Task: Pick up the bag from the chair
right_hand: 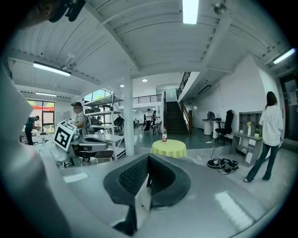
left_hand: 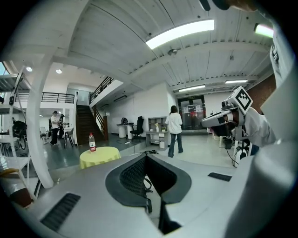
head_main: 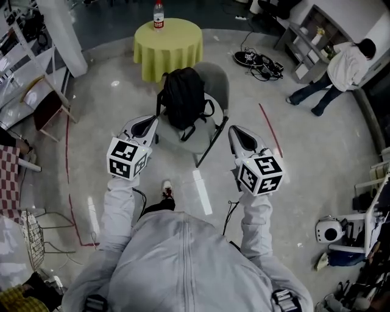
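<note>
Left hand-held gripper [head_main: 148, 124] and right hand-held gripper [head_main: 238, 134], jaws together, hover near the bag [head_main: 181, 96] on the chair [head_main: 216, 85].

The head camera is looking steeply down from above the person's shoulders onto the left hand-held gripper [head_main: 150, 122], the right hand-held gripper [head_main: 234, 131] and the chair [head_main: 214, 82] just ahead. Each gripper camera is riding close behind its own jaws, facing almost level across the hall. All three views are sharing the round yellow desk [head_main: 167, 38] and its bottle [head_main: 158, 15], standing beyond the chair.
</note>
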### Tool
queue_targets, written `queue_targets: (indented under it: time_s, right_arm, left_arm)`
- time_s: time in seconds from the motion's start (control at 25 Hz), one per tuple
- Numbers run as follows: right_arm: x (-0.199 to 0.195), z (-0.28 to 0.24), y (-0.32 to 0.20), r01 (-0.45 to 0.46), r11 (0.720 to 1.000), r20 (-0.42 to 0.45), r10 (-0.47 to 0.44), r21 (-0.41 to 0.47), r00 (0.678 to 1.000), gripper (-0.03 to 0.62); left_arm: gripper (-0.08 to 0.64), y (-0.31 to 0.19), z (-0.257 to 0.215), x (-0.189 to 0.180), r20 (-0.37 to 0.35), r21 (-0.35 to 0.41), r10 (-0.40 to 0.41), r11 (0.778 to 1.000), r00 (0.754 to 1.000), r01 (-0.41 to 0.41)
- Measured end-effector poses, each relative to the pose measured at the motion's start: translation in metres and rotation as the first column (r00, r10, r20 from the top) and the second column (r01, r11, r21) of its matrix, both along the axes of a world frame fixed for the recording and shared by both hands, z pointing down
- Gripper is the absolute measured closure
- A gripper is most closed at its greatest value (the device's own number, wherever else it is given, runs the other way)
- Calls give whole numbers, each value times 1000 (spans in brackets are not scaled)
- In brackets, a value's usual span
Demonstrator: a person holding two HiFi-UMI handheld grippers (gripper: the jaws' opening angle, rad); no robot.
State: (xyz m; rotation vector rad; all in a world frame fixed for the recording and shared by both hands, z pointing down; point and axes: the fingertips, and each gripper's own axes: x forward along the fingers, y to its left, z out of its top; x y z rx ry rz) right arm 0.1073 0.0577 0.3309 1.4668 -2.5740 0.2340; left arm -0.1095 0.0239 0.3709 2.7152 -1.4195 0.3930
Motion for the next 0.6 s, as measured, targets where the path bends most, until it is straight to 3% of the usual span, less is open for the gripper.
queue_targets:
  time_s: [0.36,0.6]
  right_arm:
    - [-28,9,-106,-37,998,-17,36,-41,999,581]
    - [-38,21,-152,-67,995,-38,65,-71,997,581]
  left_arm:
    - [561,-110,14,-31,-9,-44,13,999,1000,-14]
    - [561,-153,31,-41,-4,-79,42,996,999,-42]
